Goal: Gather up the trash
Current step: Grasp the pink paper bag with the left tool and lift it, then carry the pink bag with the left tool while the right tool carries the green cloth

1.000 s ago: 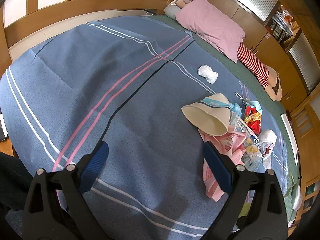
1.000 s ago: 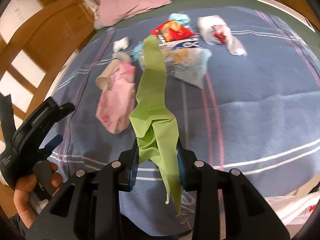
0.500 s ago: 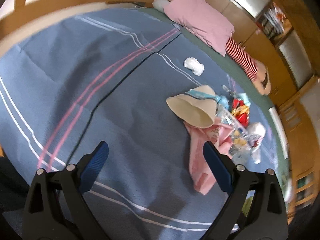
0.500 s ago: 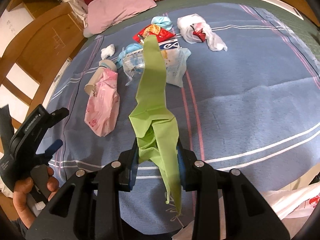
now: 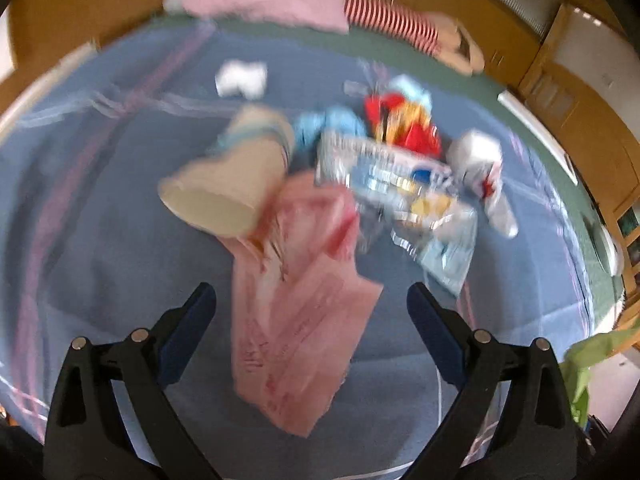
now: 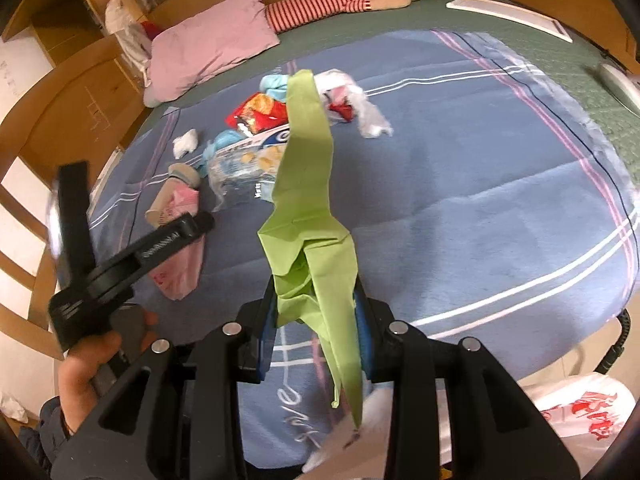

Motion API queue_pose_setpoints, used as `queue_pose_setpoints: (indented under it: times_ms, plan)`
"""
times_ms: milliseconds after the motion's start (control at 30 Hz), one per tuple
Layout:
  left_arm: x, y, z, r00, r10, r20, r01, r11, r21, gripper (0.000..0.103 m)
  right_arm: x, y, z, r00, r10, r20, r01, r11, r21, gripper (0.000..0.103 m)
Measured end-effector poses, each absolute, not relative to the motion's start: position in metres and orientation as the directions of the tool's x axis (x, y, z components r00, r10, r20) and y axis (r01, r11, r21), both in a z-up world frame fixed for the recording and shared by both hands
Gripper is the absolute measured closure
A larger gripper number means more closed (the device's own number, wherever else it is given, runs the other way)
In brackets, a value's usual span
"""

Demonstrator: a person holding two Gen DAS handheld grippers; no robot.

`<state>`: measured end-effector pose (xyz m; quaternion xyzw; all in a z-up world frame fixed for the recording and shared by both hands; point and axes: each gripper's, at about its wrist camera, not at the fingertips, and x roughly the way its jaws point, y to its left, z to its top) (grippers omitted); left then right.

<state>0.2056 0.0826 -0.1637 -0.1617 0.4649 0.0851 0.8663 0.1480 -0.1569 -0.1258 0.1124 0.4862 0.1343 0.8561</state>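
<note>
- We see a bed (image 6: 500, 208) covered by a blue striped blanket (image 6: 480, 184), with a pink pillow (image 6: 208, 56) at its far end beside a stuffed figure in red-and-white stripes (image 6: 320, 4).
- A white plastic bag with red print (image 6: 576, 412) sits below the bed's near edge, at the lower right of the right wrist view.
- We hold a long strip of green paper (image 6: 308, 200) in the right gripper (image 6: 316, 316); its fingers are pinched narrow on the crumpled lower part, and the strip stands up above the blanket.
- The rest of the trash lies bunched mid-blanket: a pink plastic bag (image 5: 304, 320), a clear snack wrapper (image 5: 400, 184), a beige paper cup (image 5: 228, 184) on its side touching the pink bag, a red snack packet (image 5: 404, 128), a white crumpled bag (image 5: 484, 168) and a small white tissue (image 5: 240, 78) set apart.
- Our left gripper (image 5: 312, 308) is spread wide and empty, its fingers on either side of the pink bag above it; the view is blurred.
</note>
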Motion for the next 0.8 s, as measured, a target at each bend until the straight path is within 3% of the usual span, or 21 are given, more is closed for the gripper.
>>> queue_pose_setpoints:
  times_ms: [33, 100, 200, 567, 800]
  plan:
    - [0.204, 0.086, -0.167, 0.551, -0.002, -0.835, -0.305, 0.930, -0.204, 0.011, 0.147, -0.159, -0.126, 0.493, 0.337, -0.802, -0.116, 0.939, 0.323, 0.069]
    - [0.201, 0.093, -0.169, 0.554, 0.002, -0.832, -0.318, 0.925, -0.209, 0.045, 0.147, -0.161, -0.125, 0.495, 0.333, -0.802, -0.112, 0.940, 0.322, 0.069]
    - [0.193, 0.102, -0.168, 0.561, 0.005, -0.828, -0.330, 0.919, -0.218, 0.057, 0.145, -0.159, -0.128, 0.493, 0.335, -0.803, -0.109, 0.939, 0.325, 0.069]
    - [0.133, 0.091, -0.116, 0.720, 0.111, -0.686, -0.293, 0.944, -0.155, 0.062, 0.141, -0.142, -0.125, 0.496, 0.349, -0.796, -0.144, 0.936, 0.321, 0.069]
    - [0.129, 0.097, -0.112, 0.722, 0.133, -0.679, -0.319, 0.934, -0.157, 0.063, 0.142, -0.137, -0.127, 0.492, 0.345, -0.799, -0.153, 0.938, 0.311, 0.069]
